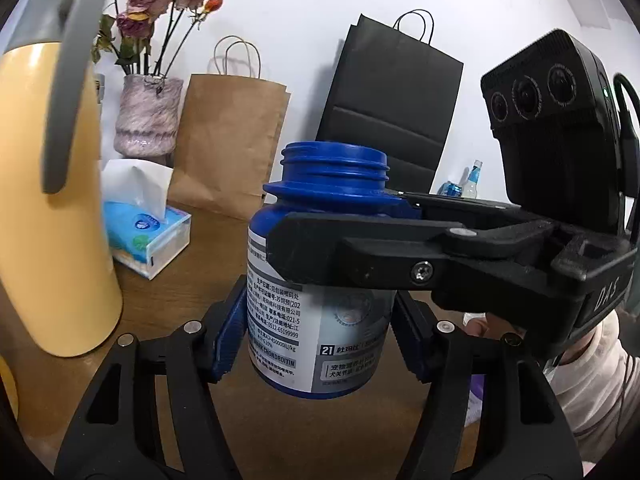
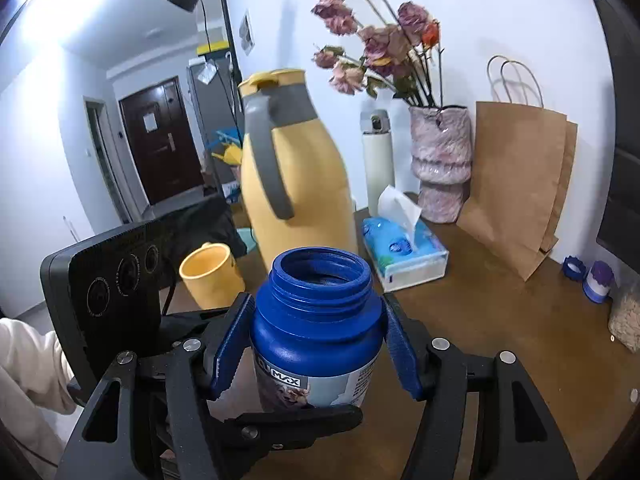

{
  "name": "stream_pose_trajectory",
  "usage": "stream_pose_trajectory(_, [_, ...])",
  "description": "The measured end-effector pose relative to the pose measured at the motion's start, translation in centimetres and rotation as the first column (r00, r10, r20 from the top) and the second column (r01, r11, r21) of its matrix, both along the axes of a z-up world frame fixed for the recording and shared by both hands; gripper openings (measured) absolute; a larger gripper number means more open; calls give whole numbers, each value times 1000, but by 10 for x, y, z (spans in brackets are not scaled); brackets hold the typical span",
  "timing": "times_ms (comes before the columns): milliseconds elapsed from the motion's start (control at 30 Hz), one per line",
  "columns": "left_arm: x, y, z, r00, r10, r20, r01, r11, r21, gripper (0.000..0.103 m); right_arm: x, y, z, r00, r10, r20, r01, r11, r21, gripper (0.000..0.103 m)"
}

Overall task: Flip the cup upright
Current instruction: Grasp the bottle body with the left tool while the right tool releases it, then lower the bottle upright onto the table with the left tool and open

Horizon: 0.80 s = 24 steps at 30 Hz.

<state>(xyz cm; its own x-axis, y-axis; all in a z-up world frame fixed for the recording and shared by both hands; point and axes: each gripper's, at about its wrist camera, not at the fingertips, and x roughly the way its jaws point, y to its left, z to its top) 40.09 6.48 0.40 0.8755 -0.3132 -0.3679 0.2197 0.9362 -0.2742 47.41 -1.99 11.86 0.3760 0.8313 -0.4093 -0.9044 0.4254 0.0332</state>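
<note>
Both hand-held grippers, left (image 1: 316,340) and right (image 2: 316,344), clench the blue bottle (image 2: 316,320) mid-frame, mouth already up; seemingly only setting it on the counter (image 2: 500,320) remains.

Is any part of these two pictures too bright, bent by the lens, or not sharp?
Right wrist view: strong glare washes out the ceiling at upper left, and the door leans with fisheye bending. Left wrist view: light is even, the blue bottle label reads sharp, and the near yellow jug looks soft and stretched.

Both wrist views close, crossing, share blue bottle (image 1: 320,280).
</note>
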Motion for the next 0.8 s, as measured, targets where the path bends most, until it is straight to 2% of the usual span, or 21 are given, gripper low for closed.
stream_pose_trajectory(100, [6,0,-5,1000,-9,-27,8,999,-34,61,3,-5,-10,1000,-8,7,8,1000,27,68])
stream_pose_trajectory(233, [-5,0,-5,1000,0,-17,0,1000,-18,61,-7,2,-12,999,-21,26,20,1000,5,68])
stream_pose_trajectory(400, [-34,3,0,999,24,-21,-25,999,-35,61,-59,20,-18,977,-95,189,100,995,-16,68])
stream_pose_trajectory(500, [-61,4,-1,999,49,-4,-49,999,-5,61,-90,26,-24,970,-99,223,105,994,-17,68])
stream_pose_trajectory(667, [-82,-3,-21,995,47,-85,-49,999,-21,61,-101,19,-49,986,-91,136,96,995,-27,68])
stream_pose_trajectory(800, [-81,-20,-37,987,18,-157,-21,1000,-18,61,-98,-1,-72,990,-130,59,131,991,-25,68])
